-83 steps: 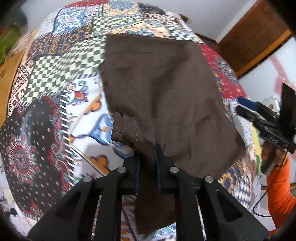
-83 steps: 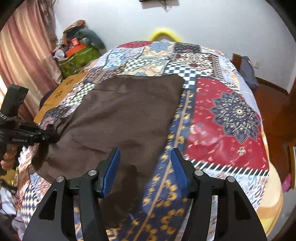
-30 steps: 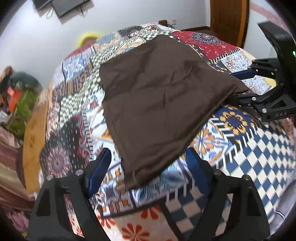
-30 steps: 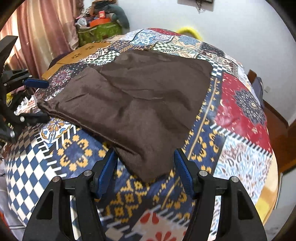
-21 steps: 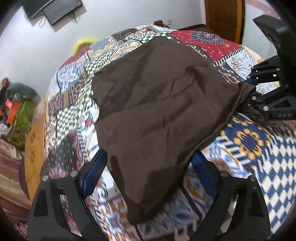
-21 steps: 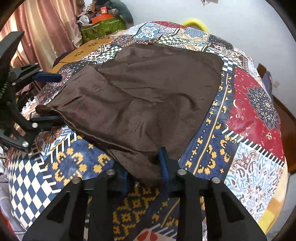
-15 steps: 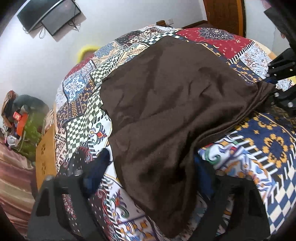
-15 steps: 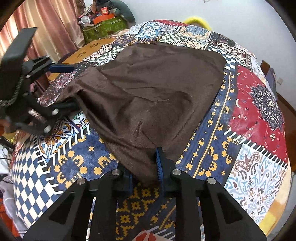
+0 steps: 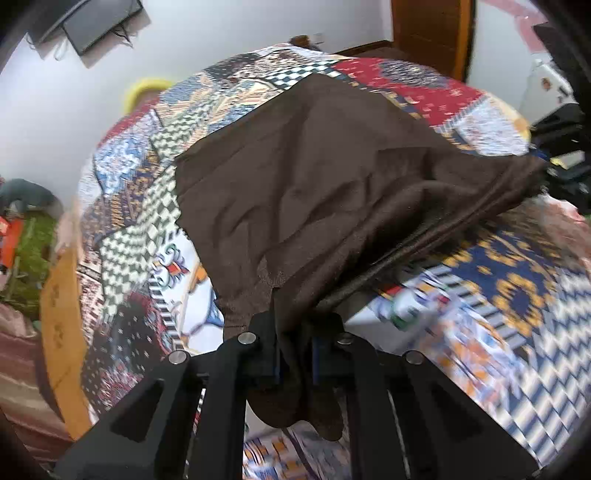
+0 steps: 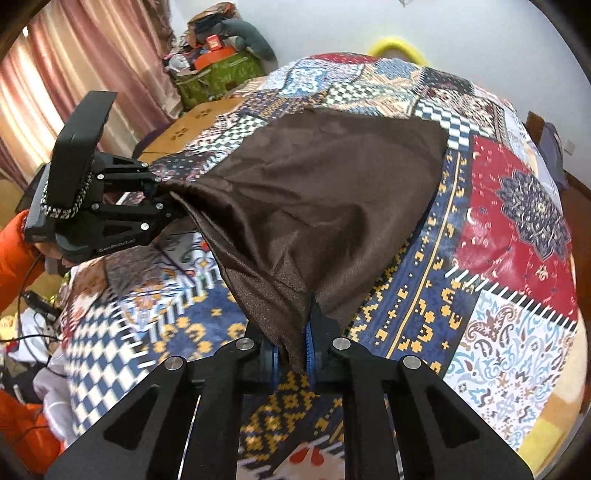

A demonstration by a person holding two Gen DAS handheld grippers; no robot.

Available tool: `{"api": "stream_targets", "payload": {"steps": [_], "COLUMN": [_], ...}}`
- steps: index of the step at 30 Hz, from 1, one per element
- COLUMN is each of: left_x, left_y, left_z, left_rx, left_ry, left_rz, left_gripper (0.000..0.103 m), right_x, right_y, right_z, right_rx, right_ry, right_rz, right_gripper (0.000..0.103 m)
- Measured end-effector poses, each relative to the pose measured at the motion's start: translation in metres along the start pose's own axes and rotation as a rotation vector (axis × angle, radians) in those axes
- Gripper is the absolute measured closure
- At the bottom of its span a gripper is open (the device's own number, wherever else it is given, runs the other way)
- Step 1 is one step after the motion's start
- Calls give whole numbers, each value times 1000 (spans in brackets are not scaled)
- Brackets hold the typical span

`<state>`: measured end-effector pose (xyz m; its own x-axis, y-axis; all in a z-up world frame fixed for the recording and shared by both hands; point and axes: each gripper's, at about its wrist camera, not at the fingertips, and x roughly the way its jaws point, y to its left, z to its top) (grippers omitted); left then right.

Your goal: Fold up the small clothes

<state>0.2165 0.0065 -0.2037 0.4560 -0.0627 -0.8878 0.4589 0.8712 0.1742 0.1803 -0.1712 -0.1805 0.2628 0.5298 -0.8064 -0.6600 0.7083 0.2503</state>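
Note:
A brown cloth [image 9: 332,184] [image 10: 332,192] lies spread on a patchwork bedspread [image 9: 517,295] [image 10: 498,221]. Its near edge is raised and stretched between my two grippers. My left gripper [image 9: 293,347] is closing its jaws on the cloth's near left corner; a tail of fabric hangs below the pads. In the right wrist view the left gripper [image 10: 166,208] pinches that corner at the left. My right gripper [image 10: 293,350] is closing on the near right corner, with fabric bunched between its blue pads. It shows dimly at the right edge as the right gripper [image 9: 554,177].
A green box [image 10: 218,74] piled with clutter and pink curtains [image 10: 74,74] stand at the far left. A wooden board [image 10: 195,118] lies beside the bed. An orange sleeve [image 10: 14,251] is behind the left gripper. A wooden door [image 9: 428,33] is at the back.
Both grippers went from open around the cloth's near corners to shut on them. The near edge has come up off the bedspread and wrinkled.

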Motion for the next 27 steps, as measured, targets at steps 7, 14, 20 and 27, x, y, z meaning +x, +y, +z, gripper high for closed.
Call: {"api": "stream_targets", "payload": {"steps": [7,14,20,27], "left_x": [-28,-27,-5,39], "left_y": [6,32,68,108], "left_z": [3,37,74,115], "left_rx": [9,-19,-36,-43], "left_ry": [2,5,41,102], "left_rz": [-165,-238,-289,-309], "left_gripper": [93,93,93,93], "right_x": [-33,-36,-23,18], "right_y": [10,-5,-34,-73], "right_z": [17,59,102,143], "right_rx": [-72,-101,-90,-74], "right_ry": [1,9,47,104], "right_rz": [18,-17,-26,-46], "right_gripper": [94,94,94,94]}}
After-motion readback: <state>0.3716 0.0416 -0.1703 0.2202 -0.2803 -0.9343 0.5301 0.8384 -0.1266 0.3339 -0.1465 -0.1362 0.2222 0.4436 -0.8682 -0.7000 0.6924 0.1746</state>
